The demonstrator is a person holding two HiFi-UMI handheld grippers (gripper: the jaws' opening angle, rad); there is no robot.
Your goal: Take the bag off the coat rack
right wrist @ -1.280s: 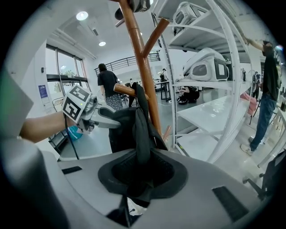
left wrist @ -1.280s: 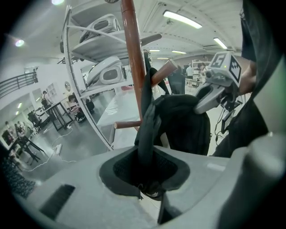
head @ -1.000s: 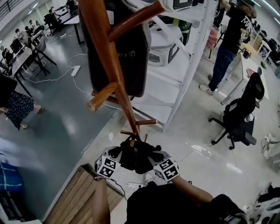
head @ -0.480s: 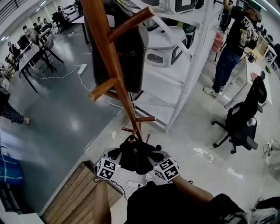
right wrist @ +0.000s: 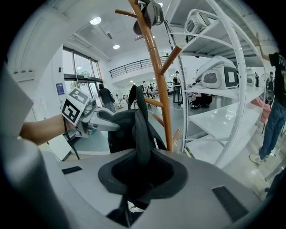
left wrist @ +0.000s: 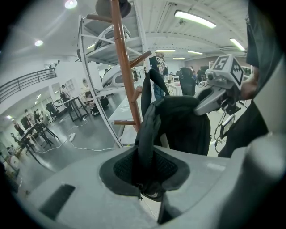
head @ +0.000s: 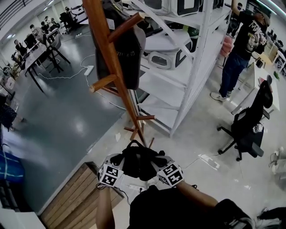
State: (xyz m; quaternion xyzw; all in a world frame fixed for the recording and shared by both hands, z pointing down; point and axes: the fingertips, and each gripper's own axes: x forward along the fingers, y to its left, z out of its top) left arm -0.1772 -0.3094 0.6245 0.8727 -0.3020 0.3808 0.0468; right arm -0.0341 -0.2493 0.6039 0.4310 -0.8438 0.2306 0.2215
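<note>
1. My left tongs [left wrist: 146,176] are clamped on a black strap [left wrist: 148,129], which runs up and away from the jaws.
2. The black backpack [head: 139,162] hangs between my two tongs, close to my body and above the floor [head: 214,134]. It is slung crosswise from one hand to the other, and neither hand is nearer.
3. My right tongs [right wrist: 136,172] pinch a second strap [right wrist: 142,129] in the same way.
4. The coat rack [head: 117,76] stands ahead of me, beyond the backpack and apart from it. With no peg holding the backpack, I judge the coming move is simply to carry it clear.
5. Only the head view shows the gap between backpack and rack foot, and a dark item [head: 129,56] hanging on an upper peg. Only the gripper views show both straps pinched, and a cap-like thing [right wrist: 149,12] on the rack's top.
</note>
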